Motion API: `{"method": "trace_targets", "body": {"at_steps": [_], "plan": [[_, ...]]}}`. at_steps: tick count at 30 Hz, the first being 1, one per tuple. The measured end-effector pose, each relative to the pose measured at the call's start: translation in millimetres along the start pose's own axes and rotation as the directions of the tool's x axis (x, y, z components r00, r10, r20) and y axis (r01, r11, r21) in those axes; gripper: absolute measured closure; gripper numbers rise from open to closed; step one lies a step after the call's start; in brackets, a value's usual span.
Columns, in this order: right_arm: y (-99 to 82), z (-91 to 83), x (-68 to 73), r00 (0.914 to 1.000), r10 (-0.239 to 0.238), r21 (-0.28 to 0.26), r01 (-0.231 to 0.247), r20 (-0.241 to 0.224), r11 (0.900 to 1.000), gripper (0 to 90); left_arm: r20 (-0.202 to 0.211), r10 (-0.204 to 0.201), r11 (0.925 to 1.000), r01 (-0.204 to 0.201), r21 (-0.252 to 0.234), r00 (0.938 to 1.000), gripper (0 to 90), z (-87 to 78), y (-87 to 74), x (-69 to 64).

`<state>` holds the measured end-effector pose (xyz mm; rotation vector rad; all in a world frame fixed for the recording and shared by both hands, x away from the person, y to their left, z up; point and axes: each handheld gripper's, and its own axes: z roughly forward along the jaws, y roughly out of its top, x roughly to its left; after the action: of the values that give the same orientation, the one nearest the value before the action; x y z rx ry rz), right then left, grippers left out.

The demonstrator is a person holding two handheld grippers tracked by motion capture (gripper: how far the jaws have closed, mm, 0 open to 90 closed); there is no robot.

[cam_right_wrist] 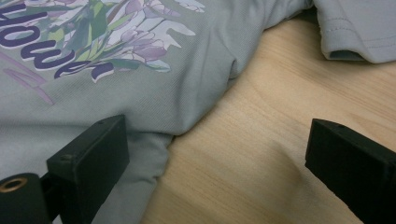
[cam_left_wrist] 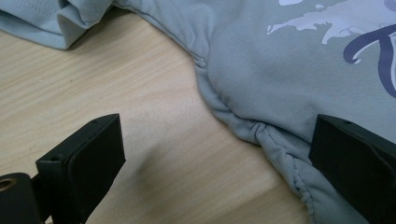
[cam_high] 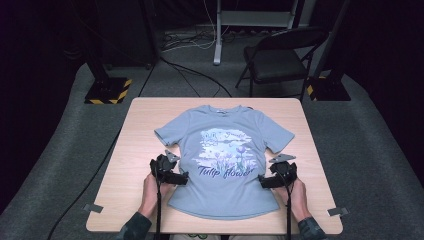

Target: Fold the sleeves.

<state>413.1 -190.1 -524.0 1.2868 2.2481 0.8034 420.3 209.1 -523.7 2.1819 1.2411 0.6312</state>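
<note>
The light-blue T-shirt [cam_high: 225,165] is lying flat, front up, at the centre of the bench [cam_high: 135,130], showing a tulip print and slight puckering along its side seams. The left tool [cam_high: 181,176] and right tool [cam_high: 264,181] are sitting with jaws apart, each straddling one side edge. Bare wood is lying open beyond both sleeves.

The left gripper [cam_high: 176,176] and the right gripper [cam_high: 270,179] are black, boxy units, each topped by a grey three-cornered plate and trailing a black cable toward 6 o'clock. Their fingers [cam_left_wrist: 84,158] are matte black, flat-faced blocks with small screw holes along the edge; a brass-coloured ring sits at the base. The sleeves [cam_high: 134,227] are dark green, patterned.
</note>
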Motion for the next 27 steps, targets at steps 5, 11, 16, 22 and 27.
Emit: {"method": "trace_targets", "body": {"at_steps": [5, 11, 16, 22, 27], "plan": [[-1.2, -0.8, 1.0, 1.0000, -0.001, 0.001, 0.001, -0.009, 1.0000, 5.1, -0.002, 0.007, 1.0000, -0.007, 0.003, 1.0000, 3.3, -3.1, -2.6, -1.7], [-3.5, -4.3, 6.4, 0.9998, -0.019, 0.005, 0.019, -0.006, 0.9998, 5.1, -0.013, 0.020, 0.9998, -0.020, -0.004, 0.9997, 4.9, -7.1, -6.1, -4.6], [-4.5, -6.0, 9.8, 0.9996, -0.027, 0.008, 0.027, -0.002, 0.9996, 5.1, -0.008, 0.012, 0.9999, -0.012, -0.006, 0.9999, 4.9, -9.8, -10.2, -4.4], [-4.9, -6.8, 12.7, 0.9994, -0.034, 0.008, 0.034, -0.003, 0.9994, 5.1, -0.012, 0.008, 1.0000, -0.008, -0.004, 0.9999, 4.9, -13.9, -14.8, -5.4], [-6.2, -8.1, 14.7, 0.9993, -0.036, 0.011, 0.037, -0.012, 0.9993, 5.1, -0.009, 0.004, 1.0000, -0.004, -0.003, 1.0000, 4.9, -17.3, -19.0, -5.7]]}}
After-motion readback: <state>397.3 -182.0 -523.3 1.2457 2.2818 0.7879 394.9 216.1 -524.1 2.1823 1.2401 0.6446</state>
